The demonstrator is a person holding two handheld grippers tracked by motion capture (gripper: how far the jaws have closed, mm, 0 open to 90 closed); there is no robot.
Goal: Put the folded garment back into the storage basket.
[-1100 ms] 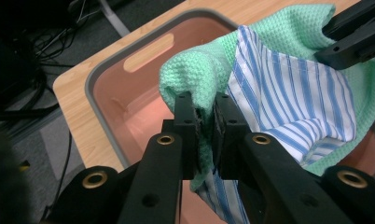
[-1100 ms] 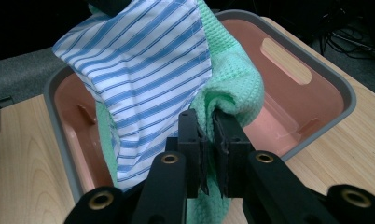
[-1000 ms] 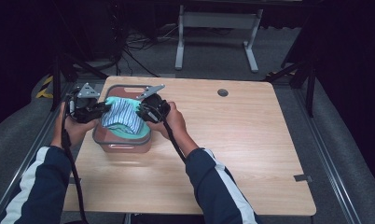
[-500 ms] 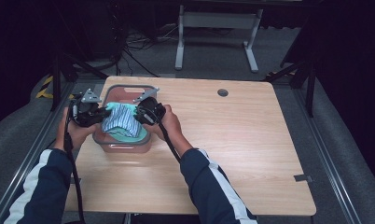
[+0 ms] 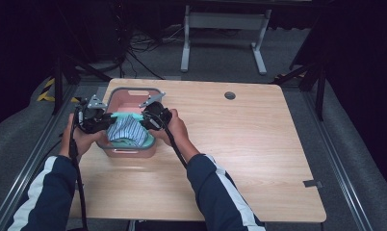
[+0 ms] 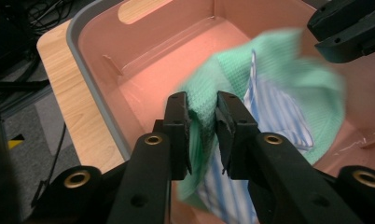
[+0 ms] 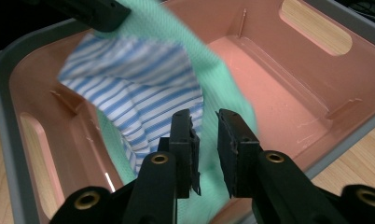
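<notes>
Holding the soft green cloth with blue-and-white stripes [image 6: 265, 88] over the pink plastic tub with a grey rim [image 5: 115, 92], we are squeezing it in our left gripper [image 6: 203, 122]. Our right gripper [image 7: 205, 140] is pinching its other edge. A moment ago it was lying lower; now we are lifting and stretching it, perhaps taking it out.

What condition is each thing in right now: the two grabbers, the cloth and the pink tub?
Left gripper: shut on the cloth, green fabric pinched between its jaws.
Right gripper: jaws around a fold of the cloth; whether they pinch it, I cannot tell.
Cloth: green and blue-striped, bunched, held up over the tub.
Tub: upright on the table, open-topped, its floor bare where visible.
</notes>
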